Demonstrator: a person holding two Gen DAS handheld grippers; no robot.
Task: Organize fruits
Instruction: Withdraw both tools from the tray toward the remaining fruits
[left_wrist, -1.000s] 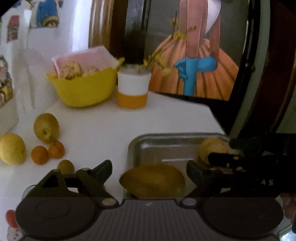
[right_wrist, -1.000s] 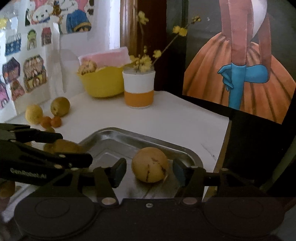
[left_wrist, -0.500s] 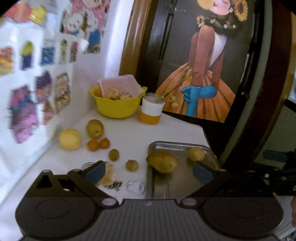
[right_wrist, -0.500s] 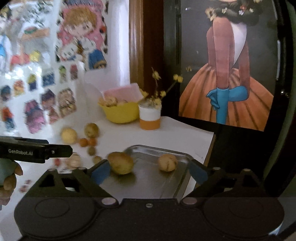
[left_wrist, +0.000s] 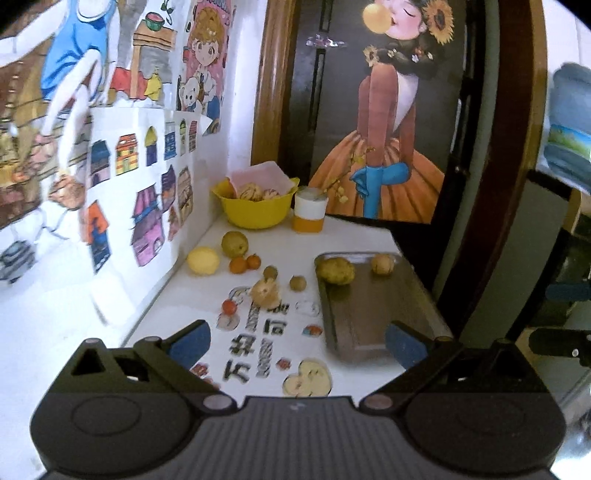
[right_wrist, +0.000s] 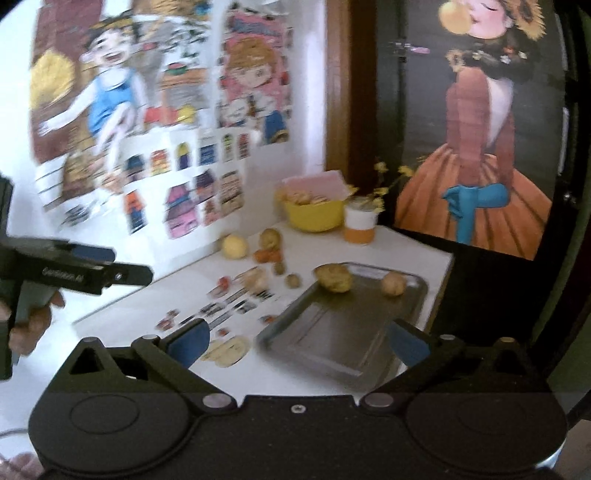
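A white table (left_wrist: 354, 236) is standing in a corner, cartoon posters covering the wall on its left and a painting of a figure in an orange dress hanging behind it. Nearest the cameras, the left tool (left_wrist: 295, 343) and right tool (right_wrist: 297, 341) are both gaping wide, holding nothing, above the table's near edge. A metal tray (left_wrist: 373, 314) is lying just beyond, carrying two yellowish fruits at its far end: a larger one (left_wrist: 336, 271) and a smaller one (left_wrist: 380, 264). More fruit is sitting loose on the table left of the tray, with a yellow bowl (left_wrist: 255, 210) farthest back. Only the right view is showing a hand (right_wrist: 31, 317) gripping the left tool's handle. That view is blurring the small fruits beyond recognition.
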